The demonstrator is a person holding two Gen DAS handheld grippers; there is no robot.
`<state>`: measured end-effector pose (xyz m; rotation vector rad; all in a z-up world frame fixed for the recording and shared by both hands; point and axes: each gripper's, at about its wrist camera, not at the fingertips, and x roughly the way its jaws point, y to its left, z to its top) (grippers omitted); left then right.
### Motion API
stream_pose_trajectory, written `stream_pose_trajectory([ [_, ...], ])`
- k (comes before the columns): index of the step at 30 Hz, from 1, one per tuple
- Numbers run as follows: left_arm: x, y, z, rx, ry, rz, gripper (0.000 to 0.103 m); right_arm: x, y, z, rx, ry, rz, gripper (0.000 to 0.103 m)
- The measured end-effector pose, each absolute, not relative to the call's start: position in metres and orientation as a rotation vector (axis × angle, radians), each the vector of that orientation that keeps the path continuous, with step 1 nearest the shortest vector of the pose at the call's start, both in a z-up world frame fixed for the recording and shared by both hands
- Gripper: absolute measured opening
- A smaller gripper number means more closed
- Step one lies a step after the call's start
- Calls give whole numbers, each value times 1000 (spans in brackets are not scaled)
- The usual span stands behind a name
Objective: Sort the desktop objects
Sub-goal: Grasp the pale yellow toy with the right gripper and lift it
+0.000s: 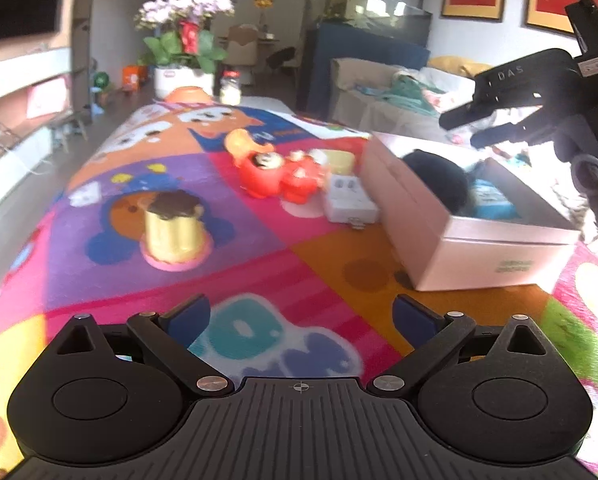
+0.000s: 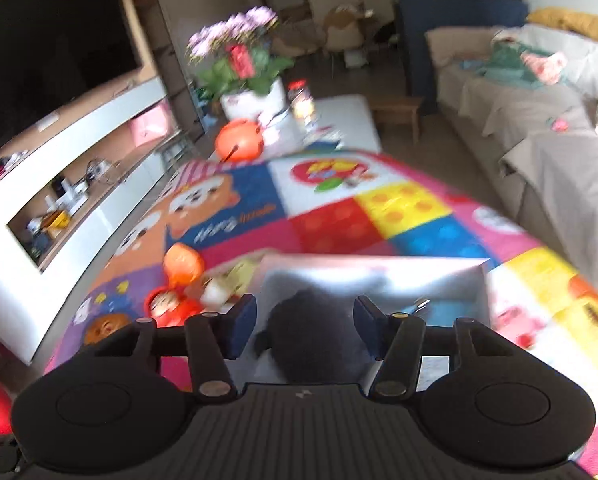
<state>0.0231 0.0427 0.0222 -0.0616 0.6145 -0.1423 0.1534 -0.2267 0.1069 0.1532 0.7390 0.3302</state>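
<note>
Left wrist view
Left hand-held gripper (image 1: 301, 316): seen nearest the lens, its blue-padded fingers (image 1: 189, 316) spread wide, with nothing between them; only the patterned cloth is seen in the gap.
Worktop (image 1: 99, 280): covered by a bright cartoon-print cloth.
Gold cup (image 1: 171, 228): stood upright with a dark scalloped top on a pink base, left of centre, well apart from the other things.
Red toys (image 1: 279, 174): a blurred cluster of red and orange figures is seen in the middle of the cloth.
White case (image 1: 349, 200): laid just beside the red toys, between them and the box.
Pink box (image 1: 467, 236): open-topped, placed at the right; a dark round object (image 1: 435, 176) and a blue item (image 1: 495, 200) are seen inside it.
Right hand-held gripper (image 1: 483, 126): seen from the side at the upper right, above the far side of the box, fingers apart.

Right wrist view
Right hand-held gripper (image 2: 305, 320): held above the box, fingers partly parted, nothing pinched; no contact with the pads is seen.
Dark round object (image 2: 311, 328): seen lying in the pink box (image 2: 451, 276), in line with the gap between the fingers and below them.
Red toys (image 2: 171, 304): seen blurred at the left of the box, on the cloth.
Flower pot (image 2: 251, 100): placed at the far end of the worktop (image 2: 339, 208), with an orange round thing (image 2: 239, 140) in front of it.
</note>
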Motion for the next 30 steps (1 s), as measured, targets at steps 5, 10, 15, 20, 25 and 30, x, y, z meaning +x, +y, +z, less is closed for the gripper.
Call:
stream_pose_trajectory([
  [5,29,56,20,-60,609,-26,101,151,-171,102,86,788,461,55],
  [10,25,60,19,-84,605,-46,101,197,-119,104,61,846,454,55],
  [15,21,61,16,-103,580,-79,101,268,-88,90,-54,880,268,46],
  [20,21,68,15,-160,582,-82,101,317,-79,60,-50,1006,192,31],
  [25,20,70,15,-179,574,-92,101,323,-75,41,2,1101,217,28],
  [30,20,69,16,-176,572,-94,101,296,-65,42,4,1171,327,28],
])
